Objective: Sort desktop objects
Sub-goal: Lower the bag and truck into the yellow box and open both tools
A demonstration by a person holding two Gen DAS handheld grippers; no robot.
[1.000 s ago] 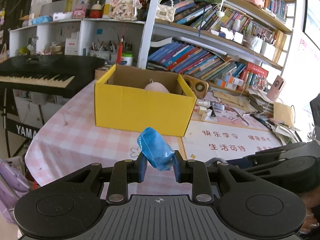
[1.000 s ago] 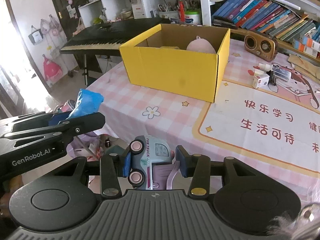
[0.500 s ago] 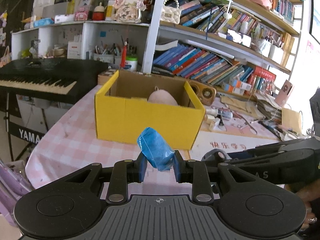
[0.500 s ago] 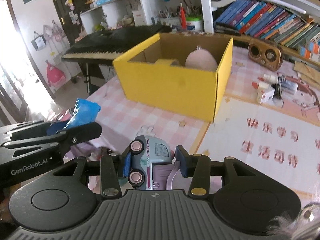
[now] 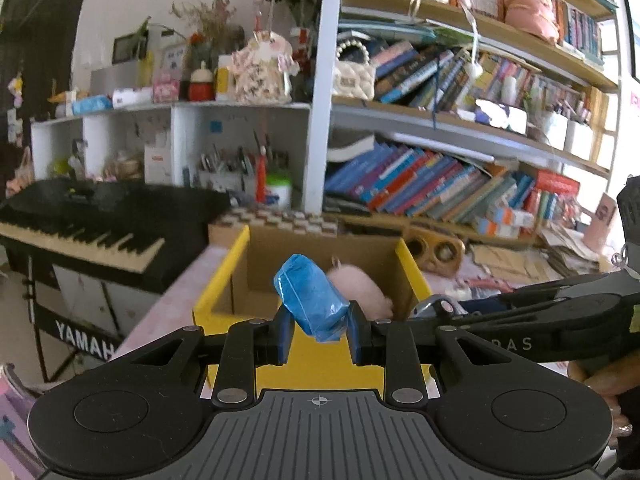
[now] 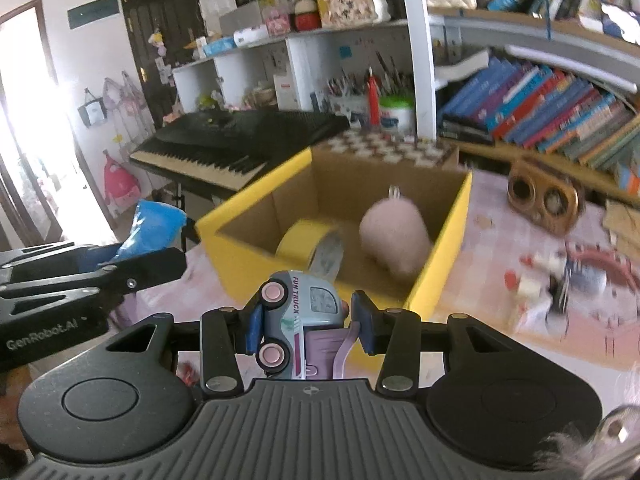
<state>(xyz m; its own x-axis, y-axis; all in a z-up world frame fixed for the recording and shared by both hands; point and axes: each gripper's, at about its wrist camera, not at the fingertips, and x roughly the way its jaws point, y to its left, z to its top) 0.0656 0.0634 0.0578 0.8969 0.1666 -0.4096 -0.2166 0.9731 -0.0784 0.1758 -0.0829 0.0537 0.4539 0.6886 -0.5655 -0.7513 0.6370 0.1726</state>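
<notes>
Both grippers now nearer the yellow cardboard box (image 6: pixel 436 240) than a second ago. Left gripper (image 5: pixel 318 330) pinches crinkled blue plastic packet (image 5: pixel 310 298); right gripper (image 6: pixel 306 330) clamps pale-blue toy truck (image 6: pixel 298 316). Release into box likely next.

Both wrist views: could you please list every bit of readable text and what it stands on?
"FUN TRUCK": pale blue toy truck in the right gripper.
"YAMAH", cut off: black keyboard stand.
"GenRobot.AI": black body of the left gripper.
Book spines, shelf labels: too blurred to read.
</notes>
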